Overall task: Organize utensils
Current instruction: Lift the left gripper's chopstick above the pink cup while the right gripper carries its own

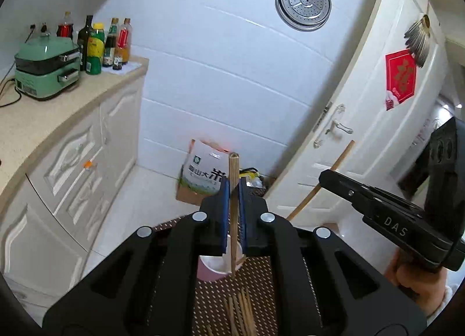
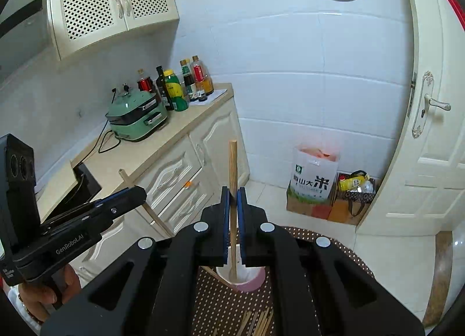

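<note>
A pale wooden chopstick [image 1: 233, 190] stands upright, clamped between the blue-padded fingers of the left gripper [image 1: 233, 188]. Its squared top rises above the fingers, and its lower end hangs over the open mouth of a pink cup [image 1: 216, 270] with a white inside. The right gripper [image 2: 232, 193] has its fingers pressed together on a second chopstick [image 2: 232, 179], also upright, with its lower end inside the same cup.

The cup stands on a brown mat dotted with white [image 2: 221, 304], which covers the desk. More chopsticks lie in a loose bundle [image 1: 241, 312] on the mat, nearer the cameras than the cup. The desk's rounded edge [image 2: 363, 260] curves close behind the cup, and open tiled floor [image 1: 157, 190] lies beyond it.

Further out, cream cabinets [image 1: 72, 161] line the left side. A rice bag [image 2: 314, 179] stands on a cardboard box by the white tiled wall. A white door [image 2: 430, 147] closes off the right.
</note>
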`<state>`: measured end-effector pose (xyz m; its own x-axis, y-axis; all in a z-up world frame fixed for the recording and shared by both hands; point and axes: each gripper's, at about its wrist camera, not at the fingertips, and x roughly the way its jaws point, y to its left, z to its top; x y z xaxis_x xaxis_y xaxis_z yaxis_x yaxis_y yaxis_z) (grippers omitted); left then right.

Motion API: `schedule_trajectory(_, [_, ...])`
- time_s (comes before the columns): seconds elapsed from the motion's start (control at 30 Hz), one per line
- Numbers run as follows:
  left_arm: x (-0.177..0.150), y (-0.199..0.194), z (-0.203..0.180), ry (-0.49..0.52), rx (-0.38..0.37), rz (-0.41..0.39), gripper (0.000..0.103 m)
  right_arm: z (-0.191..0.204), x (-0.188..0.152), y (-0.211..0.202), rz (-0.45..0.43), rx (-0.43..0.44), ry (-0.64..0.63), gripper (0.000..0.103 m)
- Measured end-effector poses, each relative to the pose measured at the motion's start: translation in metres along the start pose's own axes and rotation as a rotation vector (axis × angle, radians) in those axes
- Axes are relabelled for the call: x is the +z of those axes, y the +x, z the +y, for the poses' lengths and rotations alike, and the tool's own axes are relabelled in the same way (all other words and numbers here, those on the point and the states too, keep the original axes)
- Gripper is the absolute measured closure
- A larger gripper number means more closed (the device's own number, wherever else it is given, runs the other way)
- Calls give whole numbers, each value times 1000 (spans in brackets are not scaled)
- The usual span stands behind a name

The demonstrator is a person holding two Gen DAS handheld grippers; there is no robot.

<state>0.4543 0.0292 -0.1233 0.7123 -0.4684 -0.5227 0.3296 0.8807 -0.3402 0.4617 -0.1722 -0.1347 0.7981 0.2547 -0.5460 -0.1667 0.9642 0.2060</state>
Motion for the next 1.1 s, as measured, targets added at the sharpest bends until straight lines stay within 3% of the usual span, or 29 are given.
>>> schedule_trajectory(0.2, [-17,28,5,15,59,25,97,-8,-14,19,37,-3,18,99])
schedule_trajectory(0.3, [-21,33,6,-4,42,46,97,-8,-19,23,54,-3,23,99])
schedule_trajectory(0.47, [-3,17,-4,3,-2,-12,97,-6,-18,22,44,-9,16,99])
schedule_trajectory(0.7, [13,-5,-14,47,59,-156,97,-10,-19,22,48,0,19,99])
schedule_trajectory(0.8, [0,14,-13,64,97,-118,97,-8,-24,25,62,5,11,99])
schedule_trajectory(1.1, [-37,41,2,52,98,51,96,-8,-39,35,127,12,17,99])
